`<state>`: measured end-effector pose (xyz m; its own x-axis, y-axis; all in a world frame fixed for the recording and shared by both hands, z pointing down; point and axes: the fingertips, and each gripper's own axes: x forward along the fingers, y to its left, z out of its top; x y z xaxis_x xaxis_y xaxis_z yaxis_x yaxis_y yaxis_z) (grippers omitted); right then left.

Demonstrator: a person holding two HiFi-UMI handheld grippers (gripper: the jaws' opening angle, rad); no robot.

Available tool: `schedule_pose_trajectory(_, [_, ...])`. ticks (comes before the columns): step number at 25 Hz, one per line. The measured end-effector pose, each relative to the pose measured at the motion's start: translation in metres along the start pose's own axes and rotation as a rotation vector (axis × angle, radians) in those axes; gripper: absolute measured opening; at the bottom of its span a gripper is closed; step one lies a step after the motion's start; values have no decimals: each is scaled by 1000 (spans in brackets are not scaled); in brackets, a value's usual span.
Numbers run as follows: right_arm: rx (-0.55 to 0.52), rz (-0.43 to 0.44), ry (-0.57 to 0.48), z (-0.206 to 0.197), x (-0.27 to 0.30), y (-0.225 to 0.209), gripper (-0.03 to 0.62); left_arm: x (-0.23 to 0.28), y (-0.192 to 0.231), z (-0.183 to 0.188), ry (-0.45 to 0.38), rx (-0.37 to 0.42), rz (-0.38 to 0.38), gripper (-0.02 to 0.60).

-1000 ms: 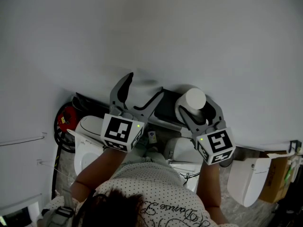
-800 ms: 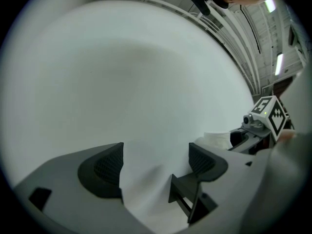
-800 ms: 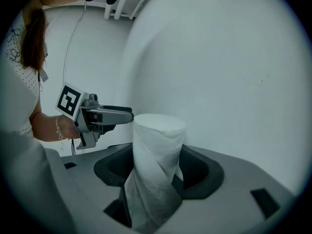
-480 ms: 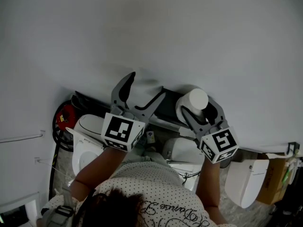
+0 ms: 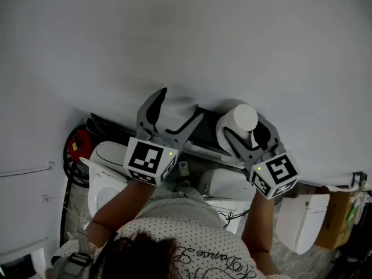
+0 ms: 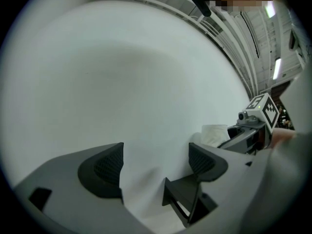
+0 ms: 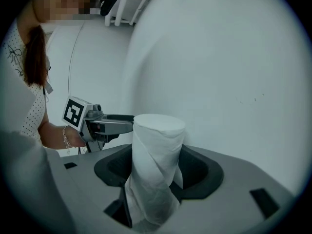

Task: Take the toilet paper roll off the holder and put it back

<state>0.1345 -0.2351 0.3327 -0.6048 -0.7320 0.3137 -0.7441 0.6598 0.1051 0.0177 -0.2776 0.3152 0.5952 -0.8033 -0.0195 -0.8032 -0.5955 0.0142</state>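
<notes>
Wall (image 5: 186,39), plain and white, fills most of the head view, and both hands are raised close to it. Below them lies a washroom floor crowded with white fixtures: a toilet (image 5: 107,156) at the lower left, another white fixture (image 5: 299,220) at the lower right, and a red item (image 5: 81,146) with dark hoses against the wall at the left. A dark bracket (image 5: 203,133) juts from the wall between the two hands.

The left hand-held gripper (image 6: 155,162) points level at the wall with its jaws spread wide. Only bare wall shows between its pads (image 6: 105,169), and the bracket sits just below its right jaw.

The right hand-held gripper (image 5: 244,127) pinches the roll (image 7: 157,165). The roll stands upright between the jaws, both pads pressed into its sides, its flat top clear above them. A loose sheet winds slantwise down its side and bunches at the bottom. In the head view the roll hangs close to the wall, just right of the bracket; whether it touches the bracket cannot be told.
</notes>
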Motion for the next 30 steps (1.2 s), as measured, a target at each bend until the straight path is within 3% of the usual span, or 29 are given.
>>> schedule_pose_trajectory(11, [51, 44, -45, 24, -11, -2, 282, 1, -4, -1, 10, 14, -17, 402])
schedule_pose_trajectory(30, [49, 28, -98, 48, -30, -19, 281, 1, -4, -7, 33, 22, -23, 402])
